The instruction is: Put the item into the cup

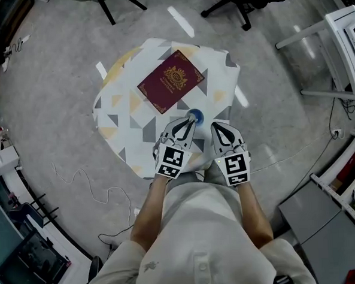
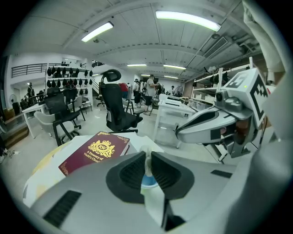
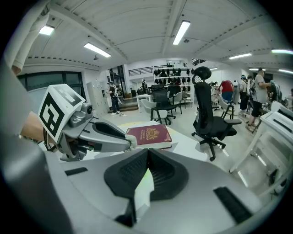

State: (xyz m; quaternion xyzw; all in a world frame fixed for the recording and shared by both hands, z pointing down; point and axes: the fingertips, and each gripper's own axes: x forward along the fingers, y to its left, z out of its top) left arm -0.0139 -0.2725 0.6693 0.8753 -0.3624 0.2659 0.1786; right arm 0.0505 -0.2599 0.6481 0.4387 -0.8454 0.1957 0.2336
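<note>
A small blue cup (image 1: 196,115) stands near the front edge of a round table (image 1: 123,120) covered with a patterned cloth. My left gripper (image 1: 190,122) hangs right over the cup, shut on a thin pale item (image 2: 147,159). In the left gripper view the cup's blue rim (image 2: 147,181) shows just below the jaws. My right gripper (image 1: 216,126) is beside it on the right, jaws shut with nothing seen between them (image 3: 147,157). From the right gripper view, the left gripper's tip carries the pale item (image 3: 132,142).
A maroon book with gold print (image 1: 171,80) lies flat on the table behind the cup. Office chairs (image 3: 210,114) and white shelving (image 1: 348,44) stand on the floor around the table. Cables trail on the floor at the left (image 1: 84,186).
</note>
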